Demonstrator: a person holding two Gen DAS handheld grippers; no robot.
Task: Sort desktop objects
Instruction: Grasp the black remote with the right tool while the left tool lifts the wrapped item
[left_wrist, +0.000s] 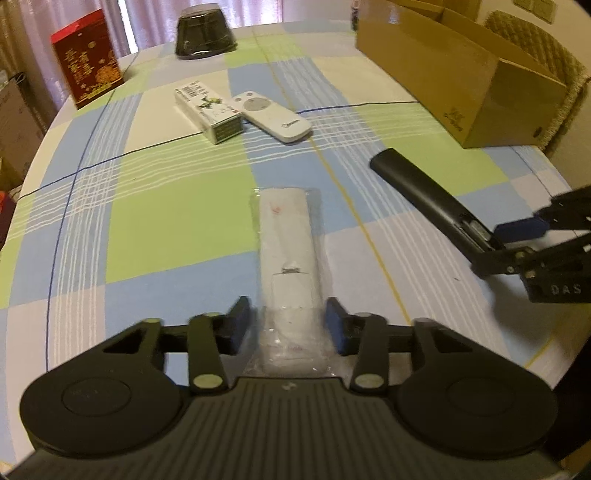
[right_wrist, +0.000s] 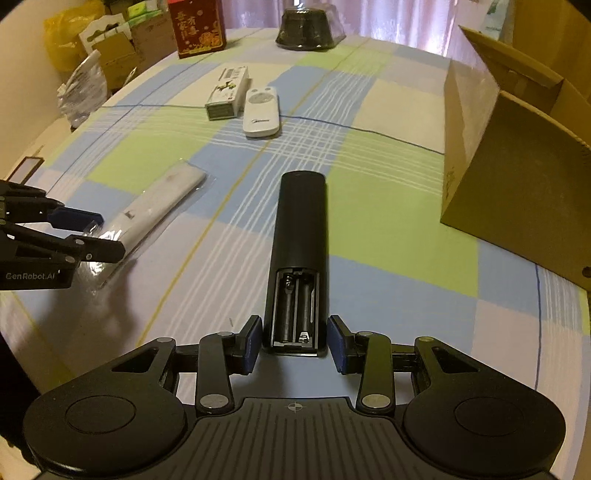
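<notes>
Black, rigid plastic remote with its battery bay uncovered (right_wrist: 297, 258) lies between the right gripper (right_wrist: 294, 343)'s spread, apparently not touching pads, while the left gripper (left_wrist: 288, 325) straddles a slippery, crinkly-bagged white remote (left_wrist: 286, 251), unclosed.

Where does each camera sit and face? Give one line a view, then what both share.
Left wrist: on the left hand-held gripper, looking forward along a bagged white remote; the right hand-held gripper shows at right.
Right wrist: on the right hand-held gripper, looking along a black remote; the left one shows at left.
Shared: both remotes, cardboard box, red box.
</notes>
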